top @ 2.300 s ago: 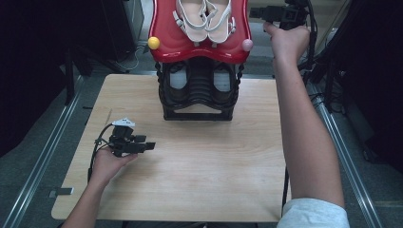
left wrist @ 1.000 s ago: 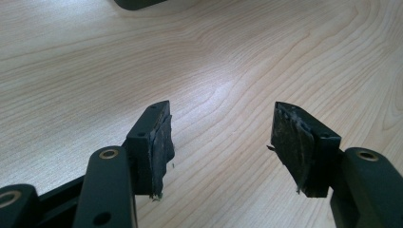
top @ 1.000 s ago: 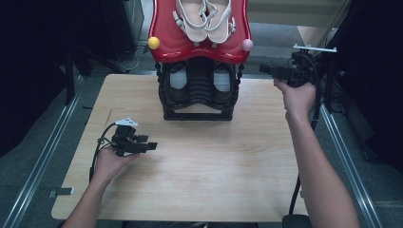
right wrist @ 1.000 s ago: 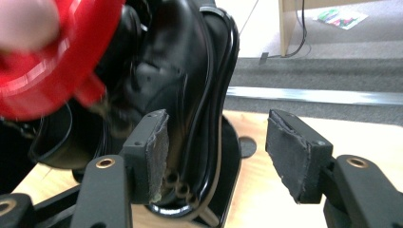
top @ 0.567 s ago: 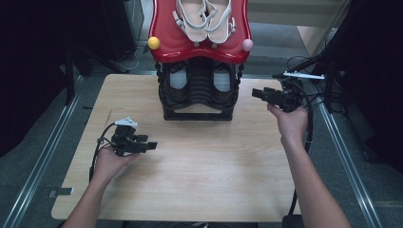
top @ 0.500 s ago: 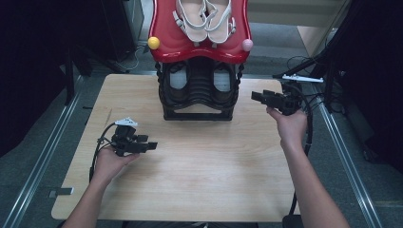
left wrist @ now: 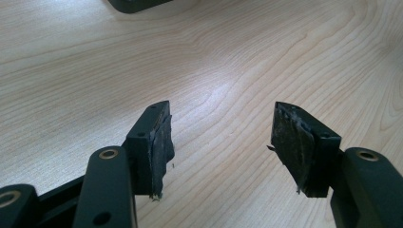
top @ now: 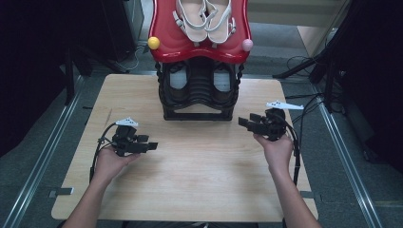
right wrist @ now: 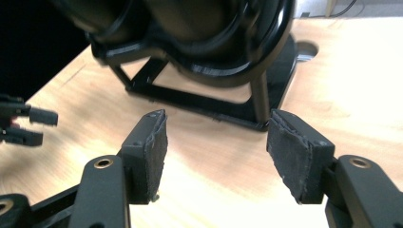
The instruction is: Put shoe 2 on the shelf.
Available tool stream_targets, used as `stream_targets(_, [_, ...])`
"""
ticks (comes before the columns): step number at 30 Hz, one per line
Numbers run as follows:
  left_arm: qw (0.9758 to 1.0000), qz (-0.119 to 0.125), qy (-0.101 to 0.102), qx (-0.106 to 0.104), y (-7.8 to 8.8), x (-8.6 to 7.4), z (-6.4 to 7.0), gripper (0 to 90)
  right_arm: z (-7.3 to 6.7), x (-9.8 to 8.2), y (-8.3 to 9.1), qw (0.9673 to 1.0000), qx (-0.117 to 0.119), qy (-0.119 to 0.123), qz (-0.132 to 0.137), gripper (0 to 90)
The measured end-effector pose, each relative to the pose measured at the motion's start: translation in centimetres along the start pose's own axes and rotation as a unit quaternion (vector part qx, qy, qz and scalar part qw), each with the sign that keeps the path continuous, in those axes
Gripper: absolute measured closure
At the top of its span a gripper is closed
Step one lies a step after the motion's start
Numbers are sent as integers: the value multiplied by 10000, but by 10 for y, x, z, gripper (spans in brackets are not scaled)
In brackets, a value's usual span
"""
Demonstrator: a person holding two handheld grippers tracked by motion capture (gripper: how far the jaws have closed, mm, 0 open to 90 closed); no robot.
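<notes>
Tongs: I see the left gripper (top: 151, 146) and right gripper (top: 243, 122) both spread, holding nothing;
Handling: I judge the sandals (top: 205, 19) on the red shelf (top: 166, 45) light and soft; I would pinch a strap.

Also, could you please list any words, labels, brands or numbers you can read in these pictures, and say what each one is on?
There is none to read: no writing shows on the red shelf, the white sandals, the black rack, the wooden table, the left tool or the right tool.
</notes>
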State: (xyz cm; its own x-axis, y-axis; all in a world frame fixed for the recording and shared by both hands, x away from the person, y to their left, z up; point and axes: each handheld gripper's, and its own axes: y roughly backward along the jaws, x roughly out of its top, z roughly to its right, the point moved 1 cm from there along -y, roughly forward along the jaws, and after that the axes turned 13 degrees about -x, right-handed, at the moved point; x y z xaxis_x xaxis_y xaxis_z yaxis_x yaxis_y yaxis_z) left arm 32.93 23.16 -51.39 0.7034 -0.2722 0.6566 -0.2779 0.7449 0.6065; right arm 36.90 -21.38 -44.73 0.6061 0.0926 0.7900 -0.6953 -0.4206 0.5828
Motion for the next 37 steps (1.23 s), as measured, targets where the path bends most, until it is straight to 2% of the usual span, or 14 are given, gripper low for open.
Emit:
stream_targets(5, [10000, 13, 14, -1, 0, 0, 0, 397, -8, -19, -8, 9998, 105, 65, -184, 399])
stream_targets(9, [10000, -9, -7, -13, -1, 0, 0, 396, -10, -31, -10, 9999, 94, 84, -98, 407])
stream_targets(11, [10000, -14, -11, -16, -1, 0, 1, 396, -10, -37, -12, 9997, 192, 45, -171, 403])
stream_targets(16, [10000, -40, -46, -40, -4, 0, 3, 395, -10, -56, -17, 9994, 242, -18, -227, 402])
stream_targets(19, [9999, -74, -67, -17, -5, 1, 3, 394, -11, -60, -22, 9993, 211, 122, -299, 401])
stream_targets(22, [9999, -94, -78, -24, -7, 1, 4, 392, -10, -64, -28, 9985, 336, -9, -426, 401])
stream_targets(28, [9999, -126, -76, -56, -8, 1, 4, 387, -12, -66, -32, 9980, 330, 68, -533, 400])
stream_targets(31, [9999, -94, -11, -77, -9, 1, 4, 373, -13, -67, -34, 9978, 343, 98, -553, 399])
stream_targets(33, [9999, -57, 33, -116, -9, 2, 3, 365, -14, -66, -36, 9977, 346, 154, -555, 398])
stream_targets(34, [10000, -52, 52, -57, -10, 2, 4, 361, -15, -66, -37, 9975, 339, 168, -590, 398])
stream_targets(35, [10000, -62, -8, -2, -11, 2, 4, 354, -16, -66, -39, 9974, 337, 207, -600, 396])
stream_targets(37, [9999, -105, -10, -20, -13, 1, 4, 350, -18, -66, -42, 9968, 343, 318, -654, 388])
